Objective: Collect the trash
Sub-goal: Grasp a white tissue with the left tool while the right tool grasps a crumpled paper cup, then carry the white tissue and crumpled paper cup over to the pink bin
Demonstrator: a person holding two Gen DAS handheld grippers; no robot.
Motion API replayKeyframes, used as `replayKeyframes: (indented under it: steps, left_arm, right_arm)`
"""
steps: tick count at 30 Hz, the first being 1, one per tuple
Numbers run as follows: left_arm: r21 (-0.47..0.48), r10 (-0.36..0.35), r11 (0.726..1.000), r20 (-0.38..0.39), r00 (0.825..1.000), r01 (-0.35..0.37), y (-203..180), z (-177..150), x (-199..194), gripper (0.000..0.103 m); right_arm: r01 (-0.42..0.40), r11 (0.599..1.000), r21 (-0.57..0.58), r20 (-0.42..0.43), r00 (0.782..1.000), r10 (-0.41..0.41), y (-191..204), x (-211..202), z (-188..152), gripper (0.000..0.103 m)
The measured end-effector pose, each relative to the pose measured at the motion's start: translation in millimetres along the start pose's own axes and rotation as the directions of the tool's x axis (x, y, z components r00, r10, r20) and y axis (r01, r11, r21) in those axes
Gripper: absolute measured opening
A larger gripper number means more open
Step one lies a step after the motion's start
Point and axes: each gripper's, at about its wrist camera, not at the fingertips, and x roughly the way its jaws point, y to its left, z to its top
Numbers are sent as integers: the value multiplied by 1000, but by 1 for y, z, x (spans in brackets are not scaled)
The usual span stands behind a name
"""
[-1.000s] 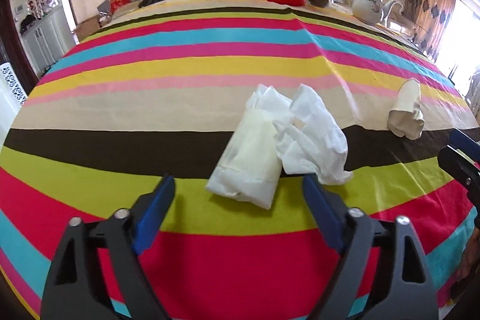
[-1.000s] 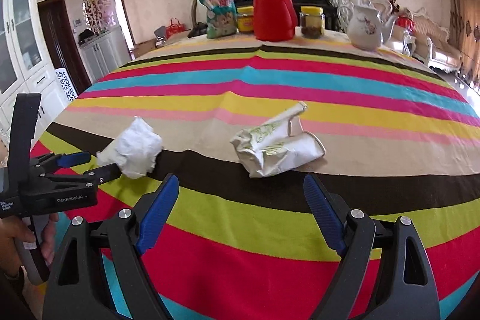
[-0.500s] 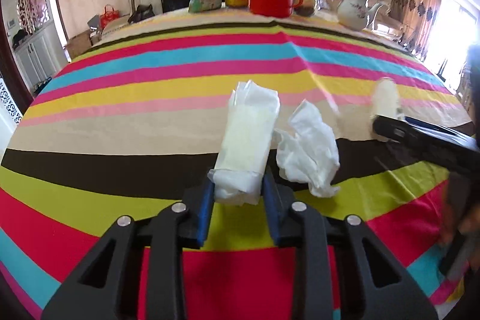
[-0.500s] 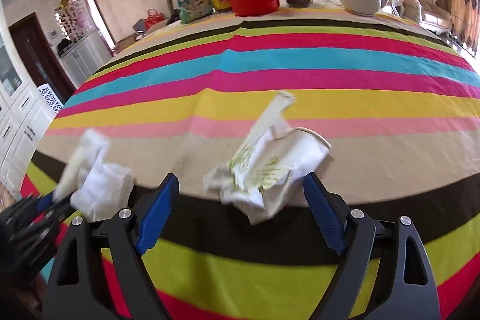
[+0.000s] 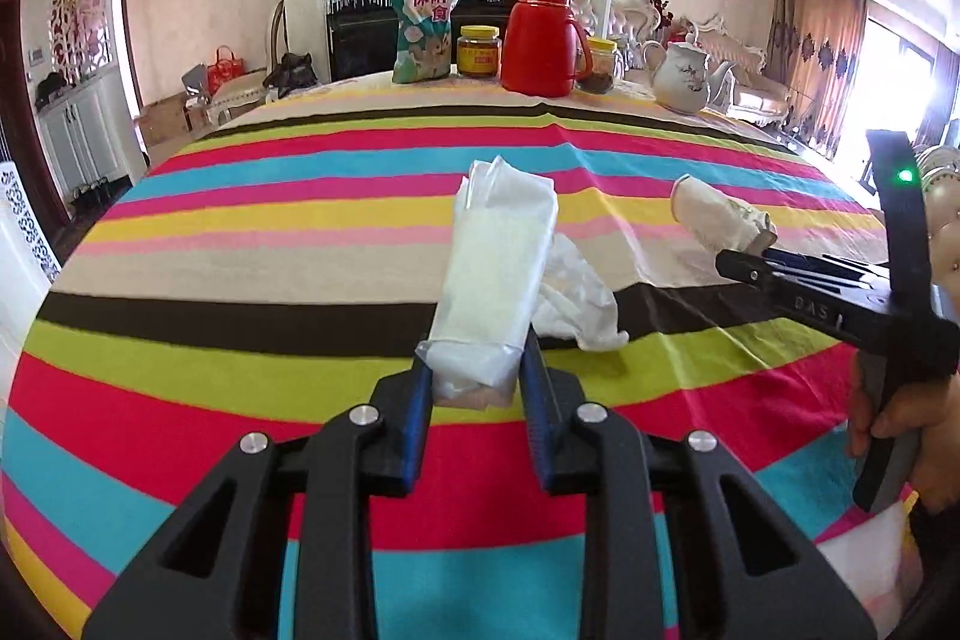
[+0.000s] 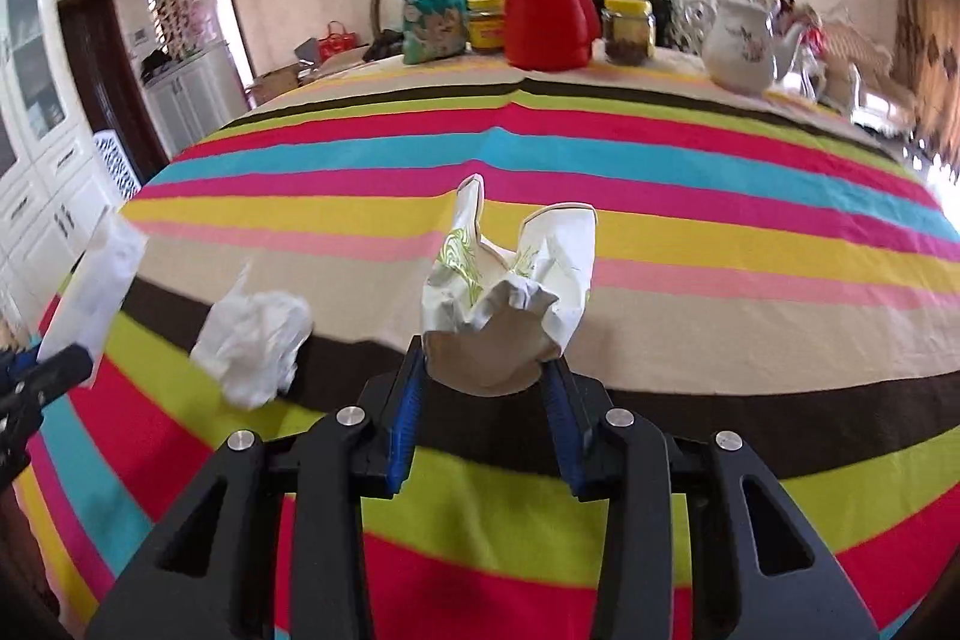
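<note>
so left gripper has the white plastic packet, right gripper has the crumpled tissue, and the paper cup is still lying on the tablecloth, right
Not quite: the two are swapped. The right gripper is closing on the crushed paper cup, as the right wrist view shows, and the crumpled tissue is the piece lying on the tablecloth. The left gripper does have the white plastic packet.

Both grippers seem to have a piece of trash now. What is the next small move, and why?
Probably lift both away together. The left gripper is shut on the plastic tissue pack, and the right gripper is closing on the crushed paper cup, whose base sits between its fingers. Only the crumpled tissue lies loose on the striped tablecloth, and no hand is free for it.
</note>
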Motion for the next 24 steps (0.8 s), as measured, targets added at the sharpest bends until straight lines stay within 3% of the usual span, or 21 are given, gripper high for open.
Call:
replayKeyframes:
  steps: [12, 24]
  left_arm:
    - [-25, -30, 999, 65, 997, 32, -10, -32, -58, 27]
    - [-71, 0, 997, 187, 982, 14, -9, -71, -120, 27]
  right_arm:
    - [-91, 994, -63, 98, 990, 97, 18, -94, -38, 37]
    - [-111, 981, -161, 196, 970, 142, 61, -147, -72, 37]
